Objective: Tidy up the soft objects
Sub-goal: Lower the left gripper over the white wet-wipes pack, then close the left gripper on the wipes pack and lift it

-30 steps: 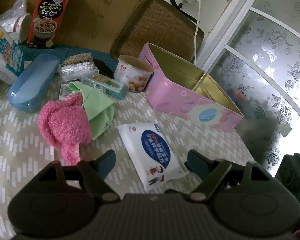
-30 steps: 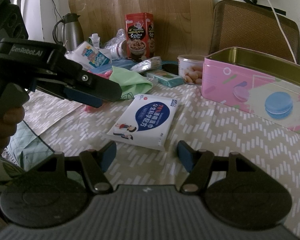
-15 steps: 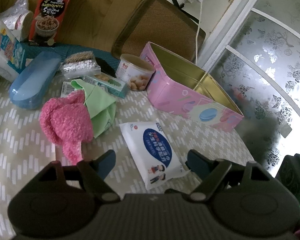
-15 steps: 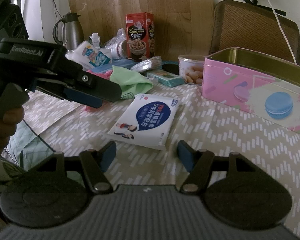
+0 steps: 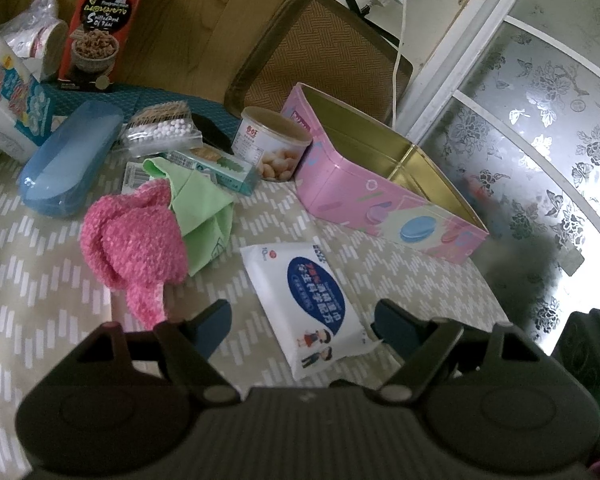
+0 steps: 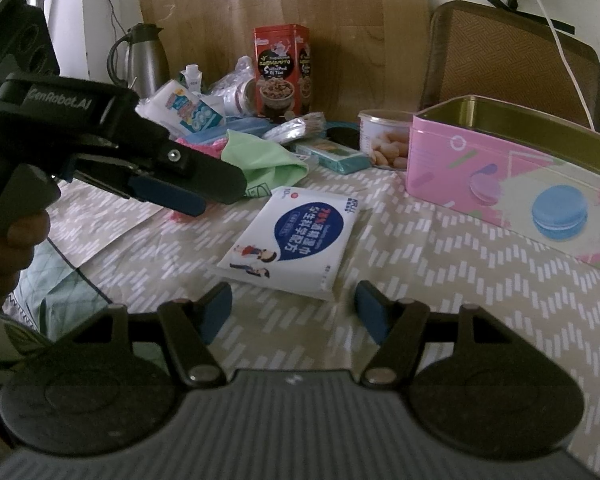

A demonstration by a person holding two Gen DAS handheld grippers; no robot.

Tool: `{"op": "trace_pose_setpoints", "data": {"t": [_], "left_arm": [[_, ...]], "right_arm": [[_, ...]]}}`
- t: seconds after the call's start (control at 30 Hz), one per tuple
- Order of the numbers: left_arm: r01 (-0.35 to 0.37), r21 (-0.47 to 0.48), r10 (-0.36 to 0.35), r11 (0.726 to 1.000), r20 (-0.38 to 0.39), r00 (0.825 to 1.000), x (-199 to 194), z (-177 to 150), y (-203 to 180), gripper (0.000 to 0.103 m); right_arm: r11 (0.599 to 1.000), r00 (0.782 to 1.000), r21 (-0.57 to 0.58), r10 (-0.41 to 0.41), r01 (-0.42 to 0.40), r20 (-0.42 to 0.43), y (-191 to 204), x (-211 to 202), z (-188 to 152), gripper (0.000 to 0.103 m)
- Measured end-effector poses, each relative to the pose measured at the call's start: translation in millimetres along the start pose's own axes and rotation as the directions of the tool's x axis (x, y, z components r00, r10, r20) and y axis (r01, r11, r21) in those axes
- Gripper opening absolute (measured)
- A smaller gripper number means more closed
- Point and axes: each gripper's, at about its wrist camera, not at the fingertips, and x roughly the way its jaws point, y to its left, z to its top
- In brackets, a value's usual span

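A white and blue pack of wet wipes (image 5: 310, 300) (image 6: 292, 236) lies flat on the patterned tablecloth. My left gripper (image 5: 304, 326) is open, hovering above the pack's near end without touching it. To the left lie a fuzzy pink cloth (image 5: 134, 240) and a folded green cloth (image 5: 204, 204) (image 6: 260, 158). An open pink tin (image 5: 380, 188) (image 6: 512, 176) stands on the right. My right gripper (image 6: 294, 312) is open just short of the wipes pack. In the right wrist view the left gripper (image 6: 180, 196) hangs at the left, held by a hand (image 6: 8, 252).
Behind the cloths are a blue case (image 5: 68, 164), a bag of cotton swabs (image 5: 162, 130), a teal box (image 5: 220, 168), a snack can (image 5: 270, 144) and a red food box (image 5: 100, 28). A kettle (image 6: 142, 56) stands at the far left; a woven chair back (image 5: 320, 52) rises behind the tin.
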Motion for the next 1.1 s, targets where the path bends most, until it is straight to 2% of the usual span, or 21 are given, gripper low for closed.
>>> {"op": "trace_pose_setpoints", "data": {"t": [0.27, 0.4, 0.5, 0.6, 0.67, 0.73, 0.77, 0.8, 0.83, 0.93, 1.0, 1.1], "left_arm": [[-0.009, -0.011, 0.009, 1.0, -0.001, 1.0, -0.2, 2.5, 6.3, 0.082], [0.009, -0.02, -0.009, 1.0, -0.023, 1.0, 7.3, 6.2, 6.2, 0.082], [0.03, 0.013, -0.029, 0.999, -0.035, 0.999, 14.2, 8.7, -2.9, 0.082], [0.03, 0.039, -0.028, 0.999, -0.058, 0.998, 25.7, 11.3, -10.9, 0.094], [0.017, 0.017, -0.015, 1.0, -0.081, 0.997, 36.0, 11.8, -8.7, 0.099], [0.032, -0.002, -0.032, 0.999, -0.076, 0.997, 42.6, 11.0, -3.7, 0.099], [0.047, -0.009, -0.047, 0.999, -0.074, 0.996, 45.7, 11.8, -3.3, 0.095], [0.054, -0.015, -0.055, 0.998, -0.072, 0.996, 48.2, 12.1, -3.7, 0.095], [0.065, -0.017, -0.066, 0.998, -0.075, 0.995, 50.5, 12.6, -4.8, 0.094], [0.025, 0.019, -0.024, 0.999, -0.06, 0.998, 52.9, 13.1, -11.3, 0.091], [0.037, 0.007, -0.036, 0.999, -0.053, 0.998, 50.0, 15.1, -8.2, 0.088], [0.061, -0.011, -0.061, 0.998, -0.039, 0.997, 45.0, 16.7, -5.9, 0.088]], "right_arm": [[1.0, 1.0, -0.009, 0.006, -0.006, -0.001, -2.1, 4.4, 1.7, 0.072], [1.0, 1.0, -0.014, 0.01, -0.01, 0.003, -3.5, 8.3, 4.0, 0.073], [1.0, 1.0, -0.025, 0.016, -0.016, 0.0, -3.0, 11.4, 6.7, 0.076], [0.999, 1.0, -0.034, 0.021, -0.022, -0.011, -5.4, 15.0, 10.2, 0.078], [0.999, 1.0, -0.038, 0.018, -0.019, -0.017, -7.3, 17.7, 12.2, 0.079], [0.999, 1.0, -0.037, 0.021, -0.021, -0.019, -9.1, 21.3, 12.5, 0.081], [0.999, 1.0, -0.039, 0.023, -0.024, -0.011, -8.7, 22.8, 11.9, 0.08], [0.998, 1.0, -0.051, 0.024, -0.025, -0.008, -6.6, 24.7, 11.9, 0.078], [0.997, 0.999, -0.072, 0.039, -0.04, -0.007, -2.3, 26.2, 12.7, 0.066], [0.996, 1.0, -0.09, 0.013, -0.012, 0.007, 6.4, 27.3, 13.1, 0.061], [0.997, 1.0, -0.074, 0.003, -0.002, 0.012, 4.6, 25.7, 12.6, 0.056], [0.999, 1.0, -0.045, -0.002, 0.003, 0.027, 2.4, 21.0, 11.0, 0.055]]}}
